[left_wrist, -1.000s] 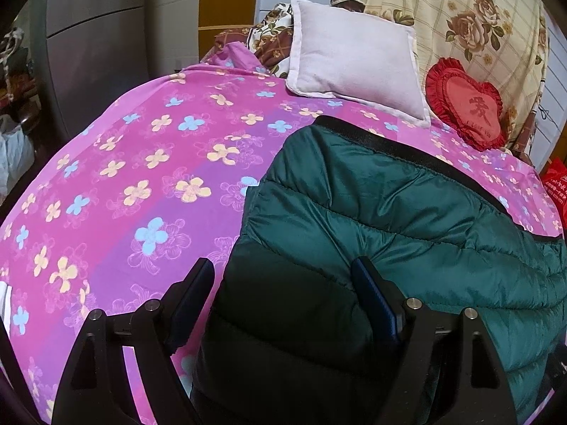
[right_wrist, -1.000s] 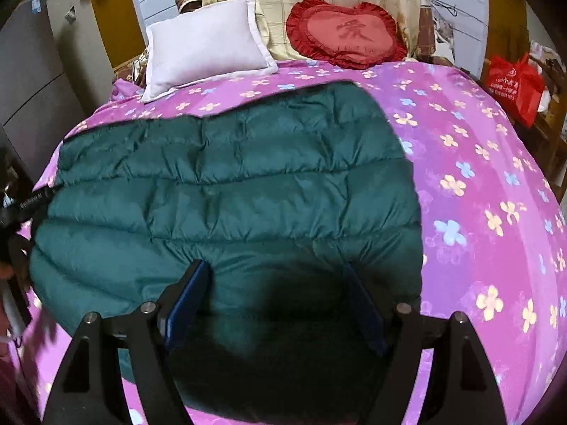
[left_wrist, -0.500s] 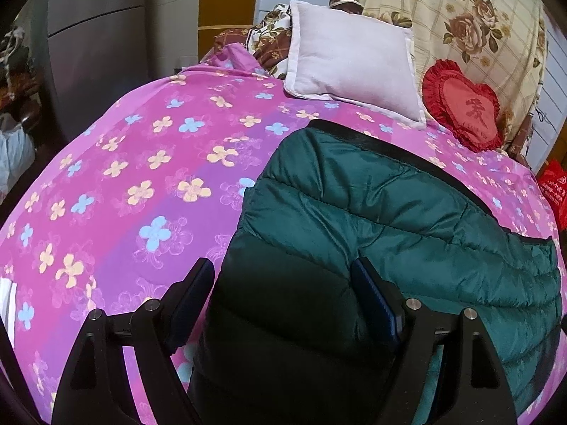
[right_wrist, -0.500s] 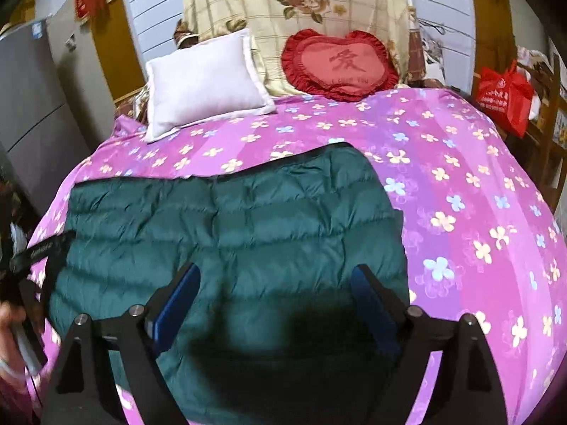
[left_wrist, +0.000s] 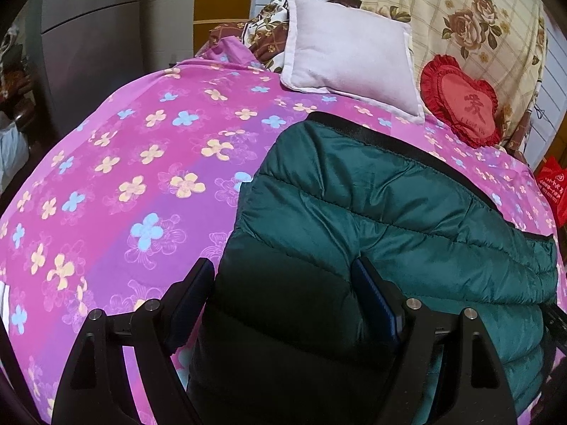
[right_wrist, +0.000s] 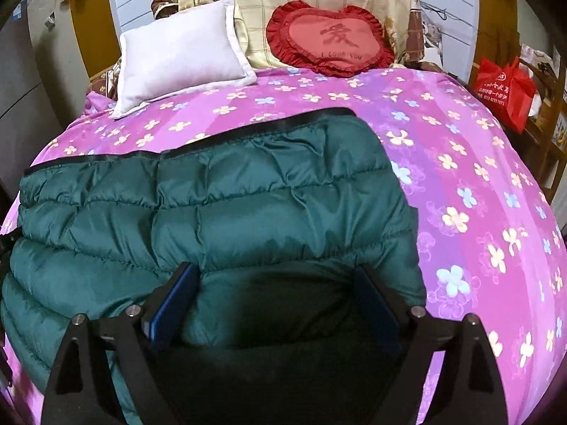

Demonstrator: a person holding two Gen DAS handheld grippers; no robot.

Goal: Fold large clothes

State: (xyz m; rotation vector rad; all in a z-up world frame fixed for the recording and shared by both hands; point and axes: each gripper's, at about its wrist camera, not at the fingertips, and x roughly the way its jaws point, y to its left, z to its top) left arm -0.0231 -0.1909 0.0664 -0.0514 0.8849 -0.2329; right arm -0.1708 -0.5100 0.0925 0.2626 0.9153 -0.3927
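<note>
A dark green quilted down jacket (left_wrist: 372,212) (right_wrist: 230,205) lies folded flat on the pink flowered bedspread (left_wrist: 124,177) (right_wrist: 478,194), its black-trimmed edge toward the pillows. My left gripper (left_wrist: 281,269) hovers open over the jacket's near left corner, one finger above the bedspread and the other above the jacket. My right gripper (right_wrist: 274,271) hangs over the jacket's near right part, and its jaws are opening. The jacket lies beneath and between its fingers, and the pads do not press on it.
A white pillow (left_wrist: 347,60) (right_wrist: 180,56) and a red heart cushion (left_wrist: 460,102) (right_wrist: 329,39) lean at the head of the bed. A red bag (right_wrist: 503,88) sits on wooden furniture to the right. A grey cabinet (left_wrist: 88,35) stands left of the bed.
The right gripper's jaws have spread wider and its view has shifted over the jacket. The left gripper has kept still.
</note>
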